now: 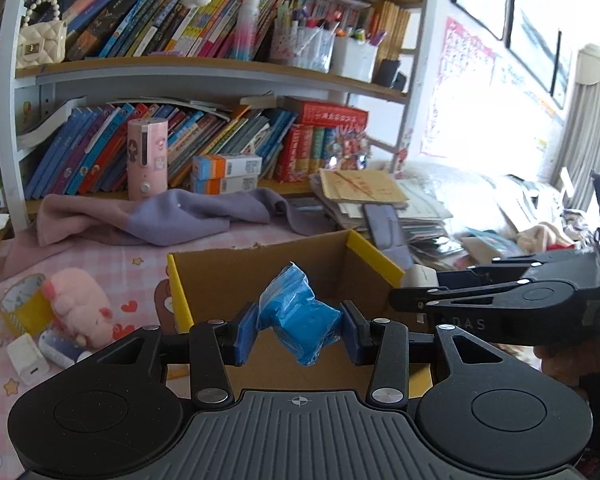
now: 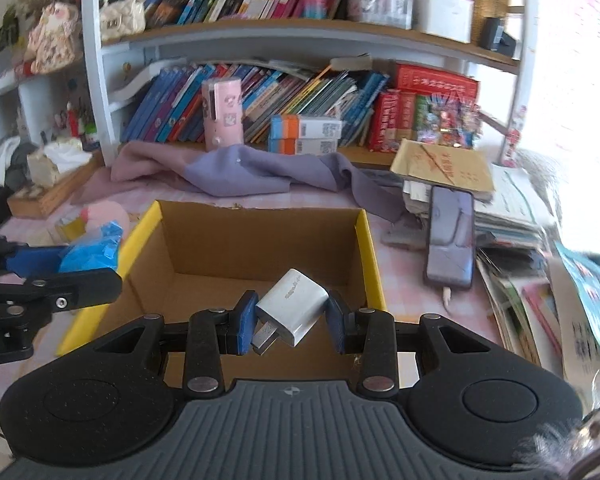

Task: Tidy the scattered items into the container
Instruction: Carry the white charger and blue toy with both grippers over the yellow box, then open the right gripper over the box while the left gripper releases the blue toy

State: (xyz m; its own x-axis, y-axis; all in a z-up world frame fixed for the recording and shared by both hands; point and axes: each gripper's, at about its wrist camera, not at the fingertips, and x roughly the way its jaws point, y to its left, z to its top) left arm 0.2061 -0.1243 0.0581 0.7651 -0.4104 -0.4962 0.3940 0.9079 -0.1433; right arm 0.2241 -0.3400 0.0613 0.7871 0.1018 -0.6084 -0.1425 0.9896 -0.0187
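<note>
Cardboard box (image 2: pixel 260 240) sits open on the counter (image 1: pixel 112 256), empty inside as far as we see. We hold 2 items over it for dropping: left gripper (image 1: pixel 298 330) fingers clamp 1 blue bagged lump (image 1: pixel 300 316), right gripper (image 2: pixel 292 322) fingers pinch 1 white charger plug (image 2: pixel 294 306) (prongs toward us). Left on the counter: 1 pink plush (image 1: pixel 82 300), 1 tape roll (image 1: pixel 22 304), 1 more white charger (image 1: pixel 26 360).
</note>
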